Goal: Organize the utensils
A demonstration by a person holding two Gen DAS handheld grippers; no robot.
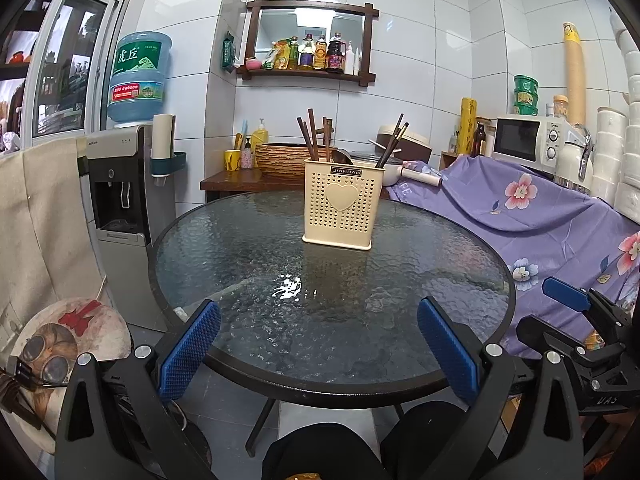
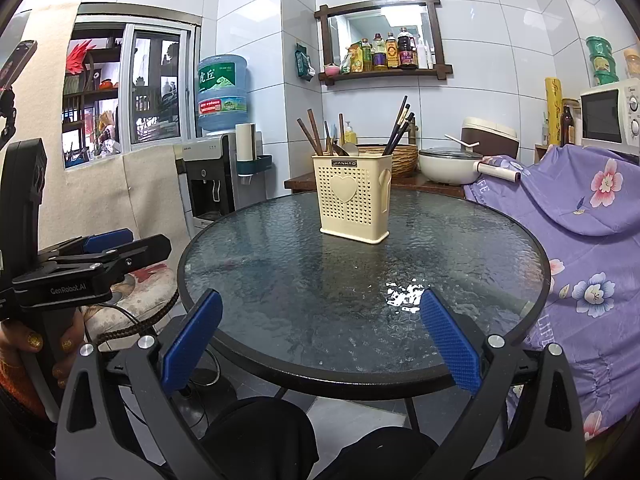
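One round glass counter (image 1: 248, 264) carried the work, and apart from the holder its top lay bare, which suggested the sorting was done or nearly so. One cream perforated holder (image 1: 338, 204) stood upright toward the far side, kept within reach of both arms. Two grippers were drawn back at the near rim, probably resting: the left gripper (image 1: 318, 350) and the right gripper (image 2: 320, 344) each had fingers spread wide, pinching nothing. Inside the holder the utensils stood handle-up in separate groups: about four brown chopsticks (image 1: 314, 136) at the left, about three dark chopsticks (image 1: 394, 140) at the right, and one metal spoon (image 1: 342, 156) between.
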